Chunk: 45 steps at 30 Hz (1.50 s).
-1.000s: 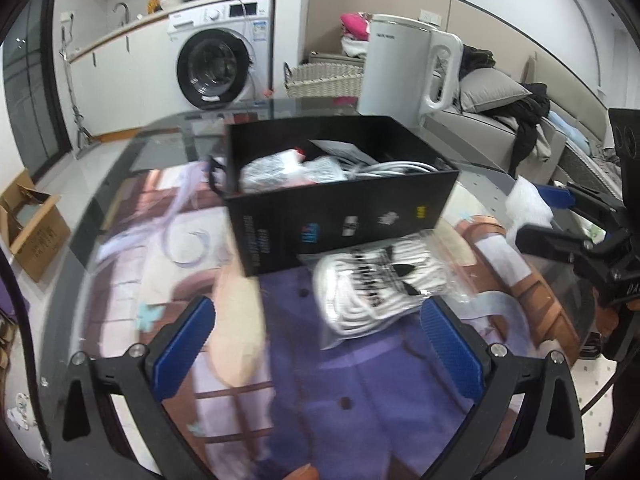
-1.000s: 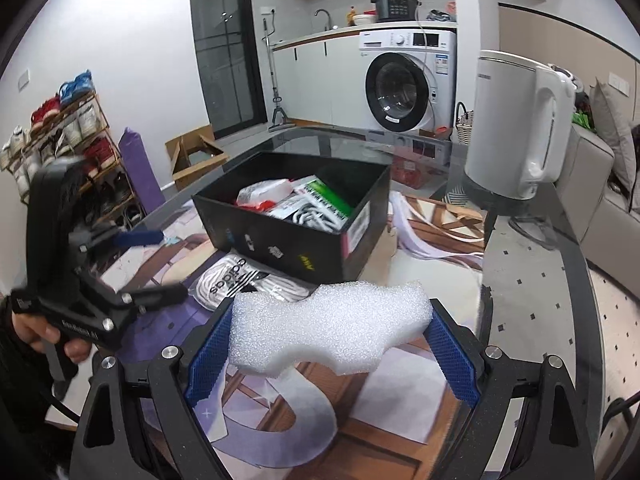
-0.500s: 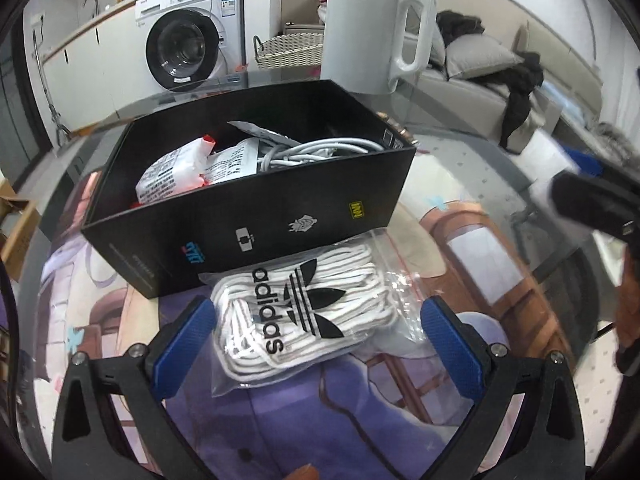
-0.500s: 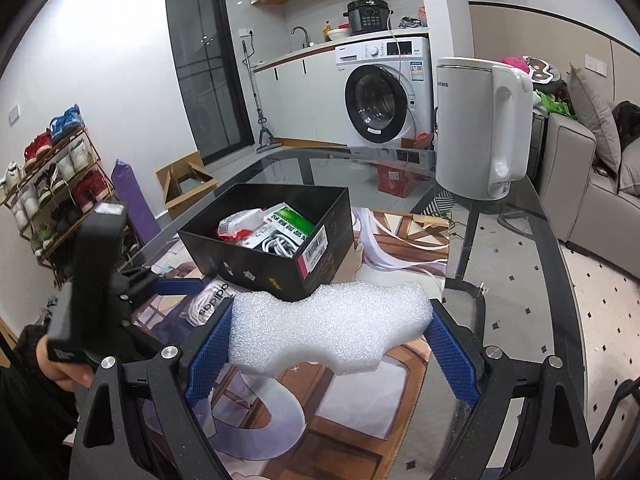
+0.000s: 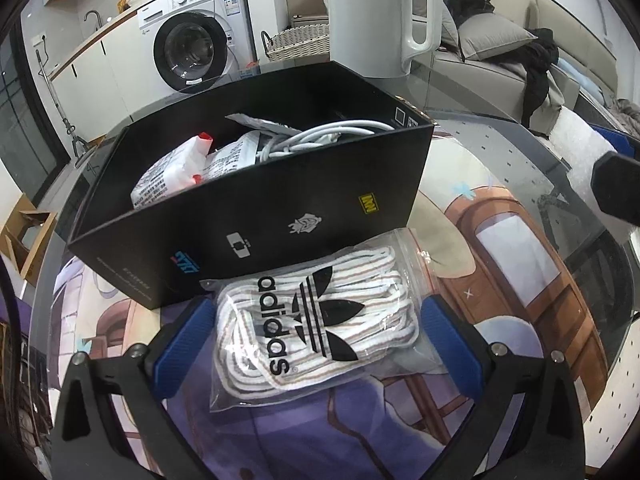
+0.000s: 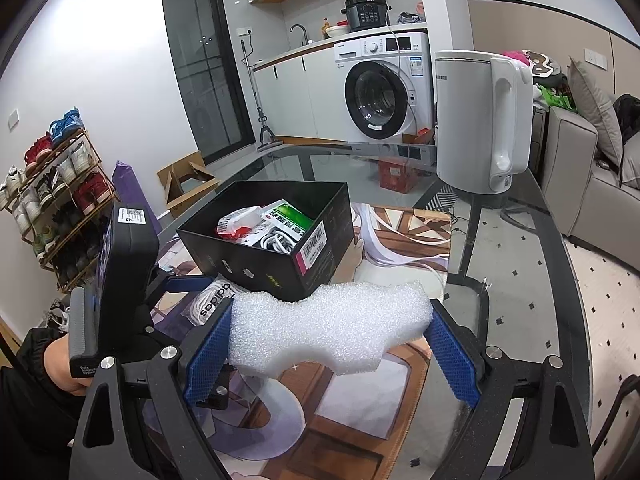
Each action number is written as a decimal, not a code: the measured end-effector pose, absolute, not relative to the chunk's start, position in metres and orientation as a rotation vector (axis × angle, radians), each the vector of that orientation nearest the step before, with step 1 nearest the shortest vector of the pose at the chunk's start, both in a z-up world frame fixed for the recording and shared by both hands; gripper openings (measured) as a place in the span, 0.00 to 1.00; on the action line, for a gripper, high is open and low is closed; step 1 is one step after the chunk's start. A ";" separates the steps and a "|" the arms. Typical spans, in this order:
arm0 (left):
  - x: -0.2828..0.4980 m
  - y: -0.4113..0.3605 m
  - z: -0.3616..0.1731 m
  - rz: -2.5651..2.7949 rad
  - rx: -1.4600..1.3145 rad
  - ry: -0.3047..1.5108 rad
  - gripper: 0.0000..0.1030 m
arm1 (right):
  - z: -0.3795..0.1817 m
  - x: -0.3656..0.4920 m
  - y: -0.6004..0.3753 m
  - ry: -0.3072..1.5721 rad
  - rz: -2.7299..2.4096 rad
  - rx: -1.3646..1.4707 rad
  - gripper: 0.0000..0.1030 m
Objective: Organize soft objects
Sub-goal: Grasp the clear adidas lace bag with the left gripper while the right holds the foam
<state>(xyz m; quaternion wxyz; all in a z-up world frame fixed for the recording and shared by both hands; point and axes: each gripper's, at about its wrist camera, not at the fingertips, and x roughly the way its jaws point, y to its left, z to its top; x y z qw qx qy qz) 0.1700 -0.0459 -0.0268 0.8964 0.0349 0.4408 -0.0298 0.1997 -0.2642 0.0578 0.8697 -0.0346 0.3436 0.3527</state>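
Observation:
A clear bag of white Adidas laces (image 5: 316, 320) lies on the glass table against the front of a black box (image 5: 256, 224). My left gripper (image 5: 316, 336) is open, its blue pads on either side of the bag and apart from it. My right gripper (image 6: 332, 336) is shut on a white foam piece (image 6: 332, 328) and holds it above the table, in front of the black box (image 6: 280, 256). The box holds white packets and a white cable (image 5: 320, 136). The laces bag (image 6: 212, 300) and the left gripper (image 6: 184, 284) also show in the right wrist view.
A white kettle (image 5: 376, 16) stands on the table behind the box; it also shows in the right wrist view (image 6: 480, 120). A printed mat (image 5: 520, 264) lies under the glass. A washing machine (image 6: 384, 84), a shoe rack (image 6: 52, 200) and a sofa (image 6: 592, 168) surround the table.
My left gripper has moved forward and down until its open fingers flank the laces bag. My right gripper has drawn back and risen a little with the foam still in it.

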 end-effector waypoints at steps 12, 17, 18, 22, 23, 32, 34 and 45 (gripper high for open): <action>0.173 -0.037 -0.025 -0.101 -0.030 0.968 1.00 | 0.056 0.201 -0.263 0.724 0.736 -0.073 0.89; 0.172 -0.037 -0.027 -0.132 -0.062 0.986 1.00 | 0.056 0.201 -0.263 0.725 0.734 -0.073 0.89; 0.171 -0.038 -0.027 -0.134 -0.059 0.985 1.00 | 0.056 0.201 -0.263 0.725 0.735 -0.073 0.89; 0.170 -0.045 -0.029 -0.121 -0.015 0.980 1.00 | 0.056 0.201 -0.262 0.727 0.737 -0.076 0.89; 0.170 -0.047 -0.030 -0.113 0.001 0.976 1.00 | 0.055 0.200 -0.262 0.726 0.738 -0.078 0.89; 0.162 -0.049 -0.028 -0.162 0.032 0.933 0.88 | 0.054 0.200 -0.261 0.731 0.740 -0.087 0.89; 0.159 -0.047 -0.027 -0.185 0.037 0.922 0.83 | 0.053 0.200 -0.261 0.731 0.741 -0.089 0.89; 0.137 -0.035 -0.018 -0.257 0.038 0.856 0.58 | 0.052 0.199 -0.256 0.728 0.747 -0.096 0.89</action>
